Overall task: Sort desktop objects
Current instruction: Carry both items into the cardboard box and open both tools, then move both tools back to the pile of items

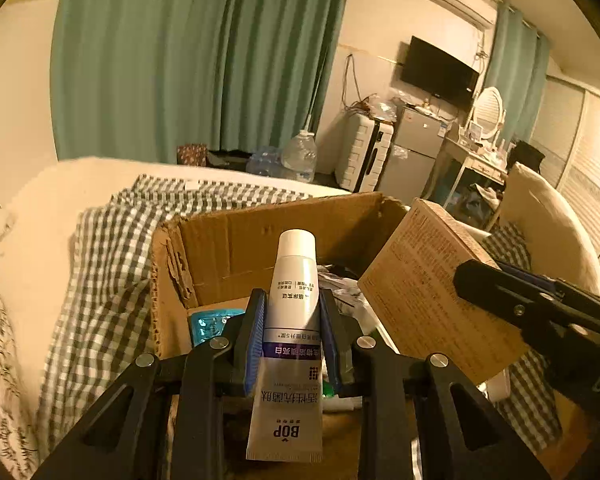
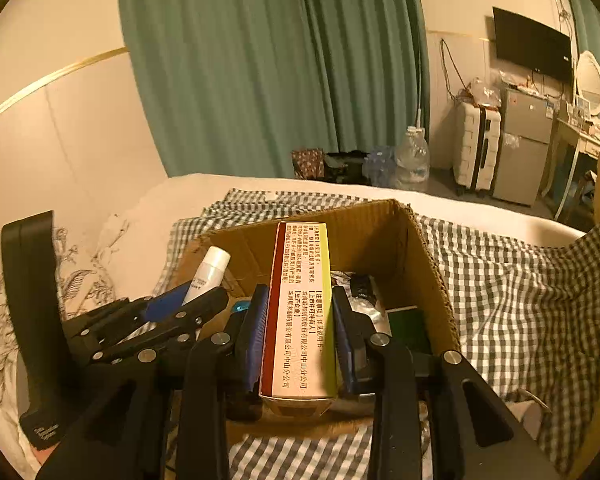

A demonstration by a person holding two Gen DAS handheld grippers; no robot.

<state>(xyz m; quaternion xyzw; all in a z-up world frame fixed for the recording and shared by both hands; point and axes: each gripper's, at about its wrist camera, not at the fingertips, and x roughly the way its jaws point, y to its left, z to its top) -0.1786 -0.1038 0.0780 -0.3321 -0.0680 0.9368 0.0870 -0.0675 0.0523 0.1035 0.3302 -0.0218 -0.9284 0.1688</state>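
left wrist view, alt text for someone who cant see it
The left gripper holds a white tube, cap pointing away, over an open cardboard box on a checked cloth. At right, the right gripper holds a carton.

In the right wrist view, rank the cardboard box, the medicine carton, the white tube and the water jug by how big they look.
1. cardboard box
2. medicine carton, though it is held close to the camera, which inflates it
3 and 4. white tube, partly hidden, and water jug, far off: too close to rank.
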